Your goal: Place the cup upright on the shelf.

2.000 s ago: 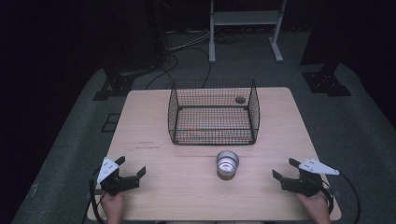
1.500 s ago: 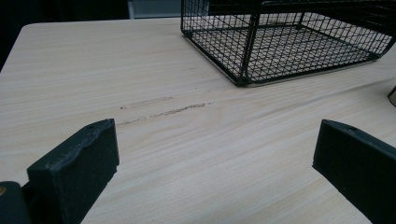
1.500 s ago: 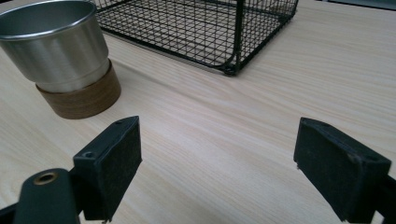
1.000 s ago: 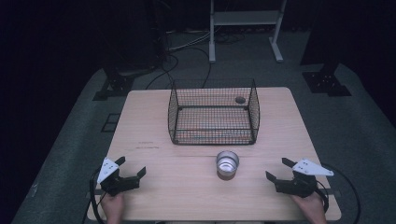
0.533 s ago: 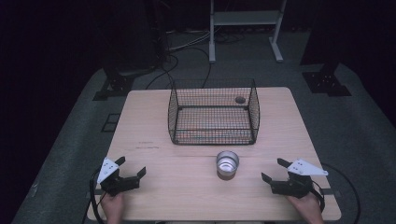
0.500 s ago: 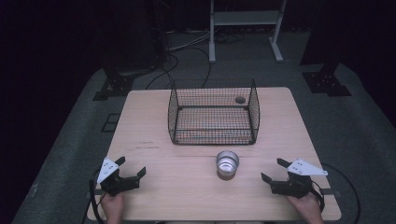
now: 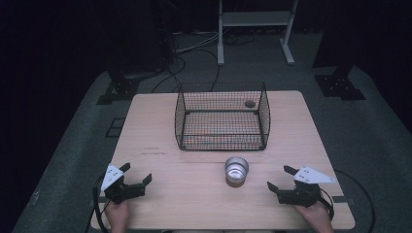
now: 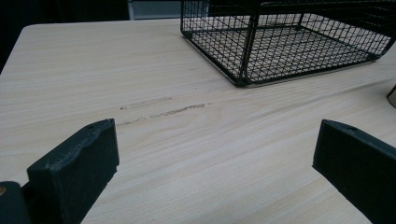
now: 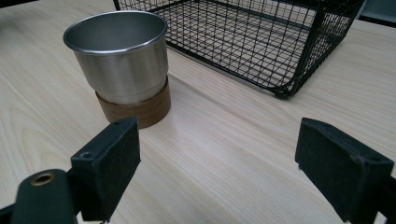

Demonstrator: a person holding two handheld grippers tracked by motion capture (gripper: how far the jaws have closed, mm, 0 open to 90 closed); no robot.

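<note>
A steel cup (image 7: 236, 170) on a round wooden base stands upright in front of a black wire basket (image 7: 221, 141). My right gripper (image 7: 279, 177) lies low over the table to the cup's right, apart from it. Its jaws are open and have just been opening, with nothing between them. In the right gripper view the cup (image 9: 119, 60) stands ahead and left of the right gripper (image 9: 217, 154), and the basket (image 9: 261, 42) is behind. My left gripper (image 7: 137, 172) rests at the front left, open and empty. Ahead of the left gripper (image 8: 215, 154) are bare wood and the basket's corner (image 8: 243, 70).
The wooden table (image 7: 194, 208) ends just behind both hands. A small dark round thing (image 7: 249, 103) shows at the basket's far right corner. A white metal stand (image 7: 255, 19) and cables lie on the dark floor beyond the table.
My right gripper has crept a little to the left, toward the cup. The left gripper, the cup and the basket have stayed put.
</note>
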